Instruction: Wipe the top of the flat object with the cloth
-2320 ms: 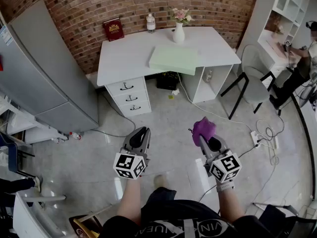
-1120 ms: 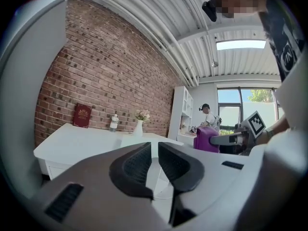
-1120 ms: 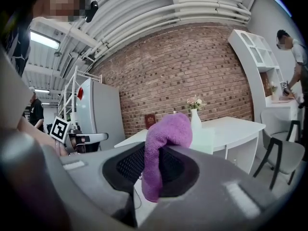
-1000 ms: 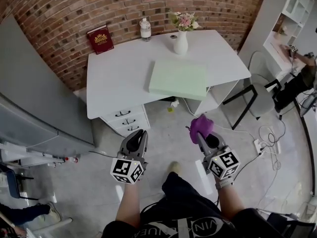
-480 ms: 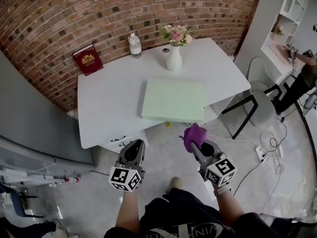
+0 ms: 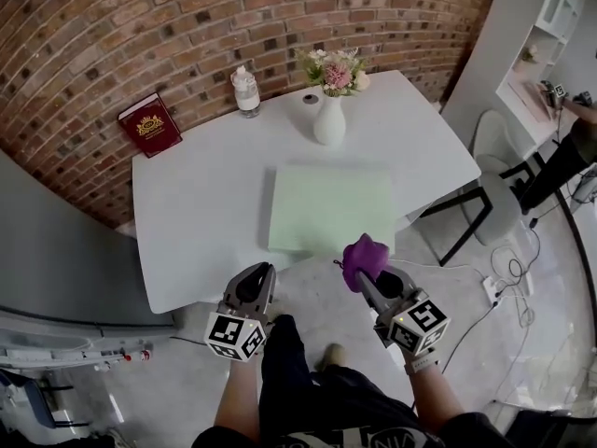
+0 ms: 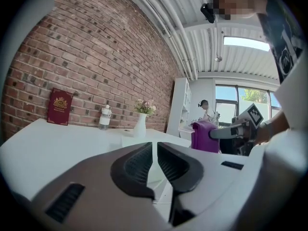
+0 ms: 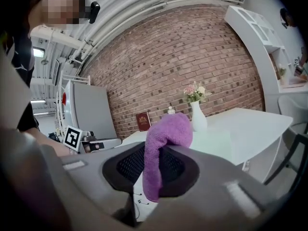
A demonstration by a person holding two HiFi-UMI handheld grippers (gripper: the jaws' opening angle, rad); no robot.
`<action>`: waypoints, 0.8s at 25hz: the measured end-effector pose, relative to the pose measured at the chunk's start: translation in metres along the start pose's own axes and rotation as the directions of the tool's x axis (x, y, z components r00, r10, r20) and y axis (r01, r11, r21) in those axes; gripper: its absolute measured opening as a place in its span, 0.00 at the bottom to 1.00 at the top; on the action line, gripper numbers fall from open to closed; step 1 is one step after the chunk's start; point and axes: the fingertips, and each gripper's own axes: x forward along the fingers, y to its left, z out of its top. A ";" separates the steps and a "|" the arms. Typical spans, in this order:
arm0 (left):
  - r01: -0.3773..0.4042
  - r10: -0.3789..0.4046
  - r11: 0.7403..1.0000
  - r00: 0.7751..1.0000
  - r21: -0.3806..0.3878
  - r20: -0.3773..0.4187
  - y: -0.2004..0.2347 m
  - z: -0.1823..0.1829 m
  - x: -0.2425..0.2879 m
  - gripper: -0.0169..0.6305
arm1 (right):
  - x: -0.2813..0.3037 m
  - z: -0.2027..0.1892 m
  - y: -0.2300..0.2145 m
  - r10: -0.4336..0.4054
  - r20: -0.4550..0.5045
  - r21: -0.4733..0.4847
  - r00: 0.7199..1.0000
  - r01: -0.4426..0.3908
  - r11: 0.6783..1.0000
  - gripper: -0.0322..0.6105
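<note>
A pale green flat slab [image 6: 333, 207] lies on the white table [image 6: 196, 213], near its front edge. My right gripper [image 6: 370, 273] is shut on a purple cloth [image 6: 364, 256] that bunches above its jaws, just short of the slab's front edge. The cloth [image 8: 166, 138] also fills the middle of the right gripper view, pinched between the pads. My left gripper [image 6: 256, 281] is shut with nothing in it, at the table's front edge, left of the slab. In the left gripper view its jaws [image 7: 155, 163] meet, and the cloth [image 7: 205, 136] shows at the right.
A white vase of flowers [image 6: 329, 110] stands just behind the slab. A clear bottle [image 6: 245, 91] and a red book [image 6: 149, 125] sit at the back by the brick wall. A chair [image 6: 485, 199] stands right of the table. A person's leg and foot [image 6: 328, 355] show below.
Both grippers and the view have moved toward the table; the slab now lies just ahead of the cloth. The jaws look the same as before.
</note>
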 end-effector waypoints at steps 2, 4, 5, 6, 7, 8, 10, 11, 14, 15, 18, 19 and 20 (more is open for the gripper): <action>0.032 -0.032 0.999 0.999 -0.008 0.003 0.017 0.008 0.021 0.08 | 0.021 0.006 -0.007 -0.011 -0.015 0.004 1.000 0.011 1.000 0.14; 0.069 -0.069 0.998 0.998 0.000 -0.011 0.032 0.016 0.042 0.08 | 0.045 0.012 -0.016 -0.026 -0.020 0.021 0.999 0.026 0.999 0.14; 0.089 -0.088 0.996 0.996 0.007 -0.025 0.040 0.018 0.051 0.08 | 0.057 0.014 -0.019 -0.034 -0.022 0.039 0.999 0.035 0.999 0.14; 0.106 -0.105 0.994 0.994 0.009 -0.039 0.048 0.018 0.059 0.08 | 0.069 0.015 -0.021 -0.043 -0.028 0.057 0.999 0.044 0.997 0.14; 0.121 -0.120 0.993 0.991 0.006 -0.052 0.056 0.018 0.066 0.08 | 0.082 0.017 -0.023 -0.050 -0.041 0.070 0.998 0.053 0.996 0.14; 0.133 -0.133 0.991 0.989 0.002 -0.063 0.066 0.018 0.073 0.08 | 0.095 0.018 -0.024 -0.055 -0.057 0.078 0.997 0.060 0.995 0.14; 0.157 -0.156 0.988 0.984 0.000 -0.087 0.083 0.016 0.088 0.08 | 0.120 0.021 -0.029 -0.059 -0.091 0.099 0.994 0.068 0.993 0.14; 0.170 -0.168 0.985 0.980 0.007 -0.104 0.090 0.015 0.094 0.08 | 0.132 0.022 -0.032 -0.058 -0.107 0.115 0.993 0.070 0.991 0.14; 0.221 -0.211 0.975 0.962 0.037 -0.173 0.103 0.003 0.113 0.08 | 0.162 0.025 -0.040 -0.051 -0.143 0.154 0.988 0.073 0.985 0.14; 0.241 -0.230 0.970 0.954 0.039 -0.193 0.105 -0.001 0.118 0.08 | 0.171 0.027 -0.042 -0.049 -0.151 0.162 0.987 0.074 0.984 0.14; 0.297 -0.283 0.954 0.931 0.031 -0.229 0.111 -0.007 0.131 0.08 | 0.204 0.031 -0.049 -0.044 -0.192 0.181 0.980 0.080 0.980 0.14; 0.312 -0.296 0.949 0.924 0.033 -0.241 0.113 -0.009 0.135 0.08 | 0.216 0.032 -0.051 -0.041 -0.212 0.184 0.976 0.081 0.980 0.14; 0.326 -0.307 0.945 0.917 0.036 -0.255 0.114 -0.012 0.138 0.08 | 0.228 0.032 -0.053 -0.036 -0.236 0.186 0.971 0.081 0.979 0.14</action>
